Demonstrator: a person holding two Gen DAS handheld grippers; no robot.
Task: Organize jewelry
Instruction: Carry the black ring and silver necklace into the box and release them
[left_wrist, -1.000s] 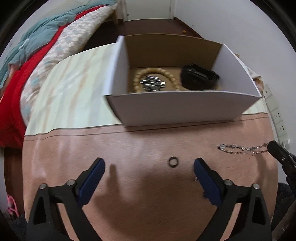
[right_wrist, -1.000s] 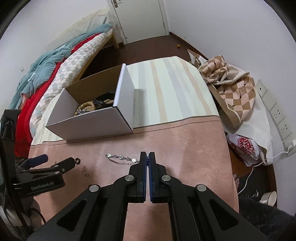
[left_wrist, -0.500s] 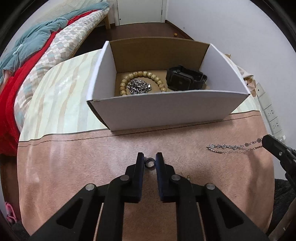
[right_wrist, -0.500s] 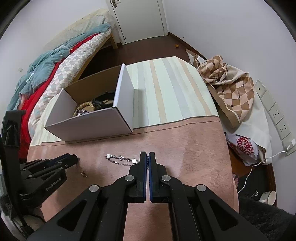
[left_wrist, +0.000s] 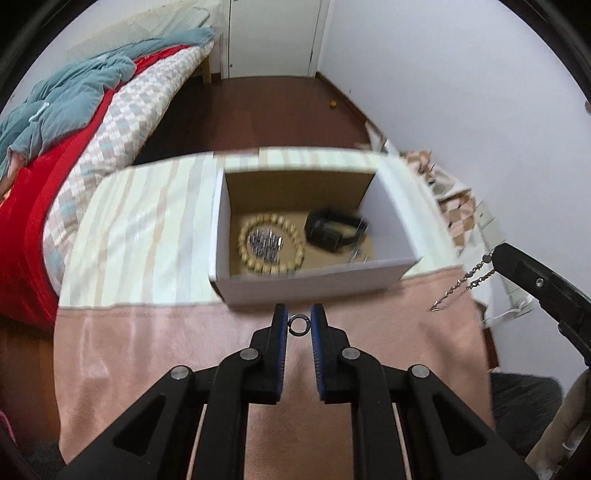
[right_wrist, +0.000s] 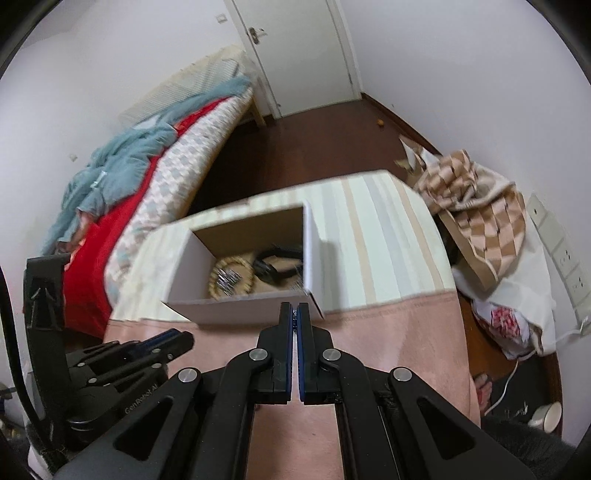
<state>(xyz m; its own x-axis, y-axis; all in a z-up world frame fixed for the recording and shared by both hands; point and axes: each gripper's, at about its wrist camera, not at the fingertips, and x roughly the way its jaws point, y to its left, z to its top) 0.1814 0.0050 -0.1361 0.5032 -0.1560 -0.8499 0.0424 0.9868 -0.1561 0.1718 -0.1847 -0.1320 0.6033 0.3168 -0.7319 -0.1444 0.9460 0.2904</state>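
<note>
A: Where does the jewelry stand at this moment?

B: The left tongs (left_wrist: 298, 325) hold a small dark ring (left_wrist: 298, 325) between the blue pads; the jaws are nearly closed, with only the ring's width between them. They hang above the pink part of the table (left_wrist: 147, 350), just in front of the white box (left_wrist: 314, 284). The right tongs (right_wrist: 294, 314) are pressed almost fully together, and in the left wrist view a thin silver chain (left_wrist: 463, 282) hangs down from their tip, at the right of the box.

A: What is already in the box?

B: A beaded bracelet (left_wrist: 271, 243) with a shiny metal piece inside its circle, and a black watch (left_wrist: 334, 230) beside it.

A: What can go wrong from here?

B: The ring is held only at its two edges, so I judge it can turn or slip out if the grip loosens before it is over the box opening; then it may roll on the cloth. The chain swings free, and its low end can catch on the box wall if the right tongs travel too low. Both tongs aim at the same small opening, so they may also touch each other. The pictures are blurred, so fine details of the grip on the chain are not clear.
</note>
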